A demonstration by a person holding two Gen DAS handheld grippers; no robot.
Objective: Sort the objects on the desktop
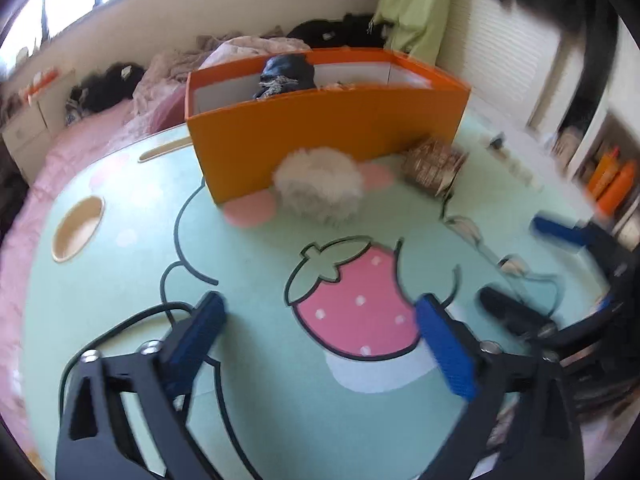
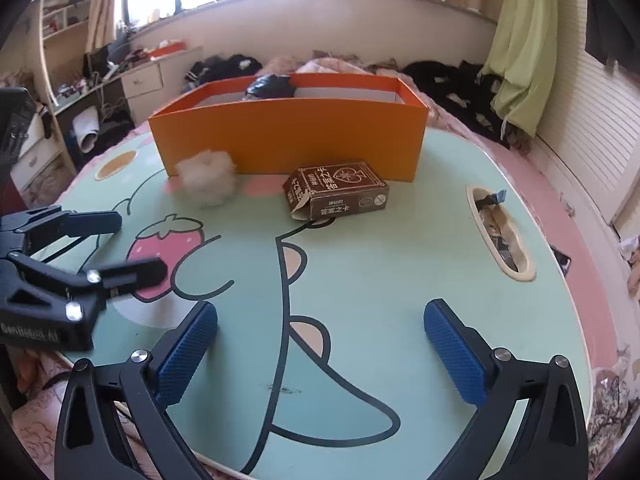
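Note:
An orange box [image 1: 328, 132] [image 2: 288, 136] stands open-topped at the far side of the mint-green lap table [image 2: 360, 280], with a black bundle [image 1: 286, 74] [image 2: 270, 86] inside it. A white fluffy ball [image 1: 320, 184] [image 2: 206, 182] rests against the box's front wall. A brown card box [image 2: 336, 192] [image 1: 432, 172] lies to the ball's right, its flap open. My left gripper [image 1: 320, 308] [image 2: 140, 244] hovers open over the strawberry print, empty. My right gripper [image 2: 322, 312] [image 1: 512, 260] stands open and empty over the table's near middle.
A long slot [image 2: 500, 236] at the table's right edge holds wrappers. A round recess [image 1: 78, 228] sits at the left edge. The table stands on a pink bed [image 1: 100, 136] strewn with dark clothes. A green cloth [image 2: 520, 52] hangs at the right.

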